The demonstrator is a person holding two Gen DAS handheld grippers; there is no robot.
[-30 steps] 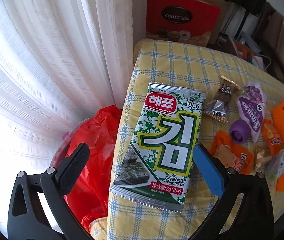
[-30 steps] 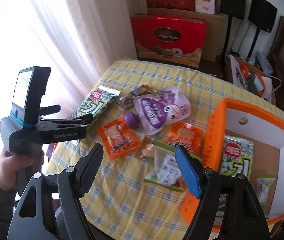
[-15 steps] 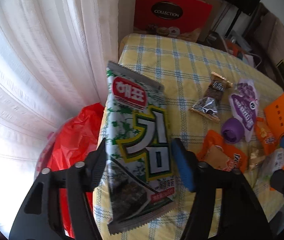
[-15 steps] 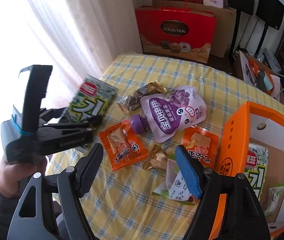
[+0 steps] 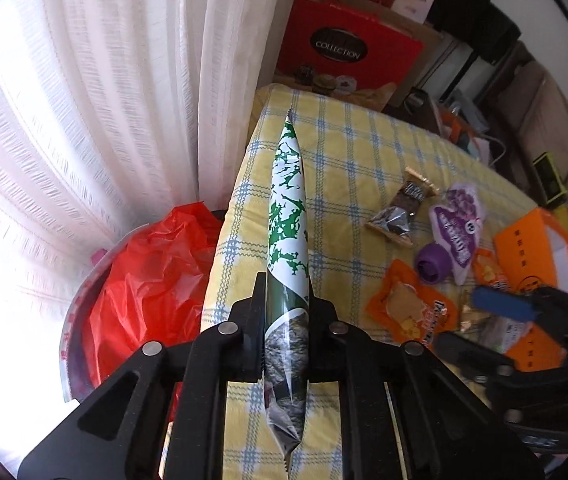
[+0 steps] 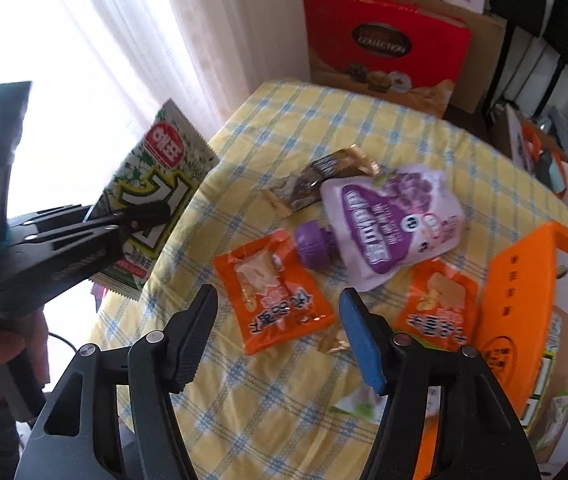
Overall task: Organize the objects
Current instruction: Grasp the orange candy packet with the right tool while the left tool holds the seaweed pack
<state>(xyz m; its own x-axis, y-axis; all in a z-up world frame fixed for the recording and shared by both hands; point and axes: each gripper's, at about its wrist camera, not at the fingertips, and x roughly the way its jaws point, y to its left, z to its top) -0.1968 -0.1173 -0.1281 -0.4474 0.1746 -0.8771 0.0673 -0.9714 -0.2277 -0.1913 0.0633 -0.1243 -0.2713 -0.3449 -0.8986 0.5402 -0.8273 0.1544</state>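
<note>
A green and white seaweed packet (image 5: 287, 240) stands edge-on between the pads of my left gripper (image 5: 285, 292), which is shut on it. The right wrist view shows this packet (image 6: 156, 184) lifted off the table's left edge in the left gripper (image 6: 144, 216). My right gripper (image 6: 276, 300) hangs over an orange snack packet (image 6: 260, 280). Its jaws are closing but still apart, and the pads touch nothing. A purple pouch (image 6: 387, 216), a second orange packet (image 6: 439, 304) and a dark candy wrapper (image 6: 315, 180) lie beyond. An orange box (image 6: 515, 280) sits at the right.
The table has a yellow checked cloth (image 6: 284, 400). A red plastic bag (image 5: 144, 280) fills a basin beside the table's left edge, below the white curtain (image 5: 104, 120). A red gift box (image 6: 383, 48) stands behind the table. A gold candy (image 6: 333, 342) lies near my right fingers.
My left gripper closed on the seaweed packet, lifted it off the cloth and turned it edge-on. My right gripper came down toward the orange snack packet, and its jaws narrowed.
</note>
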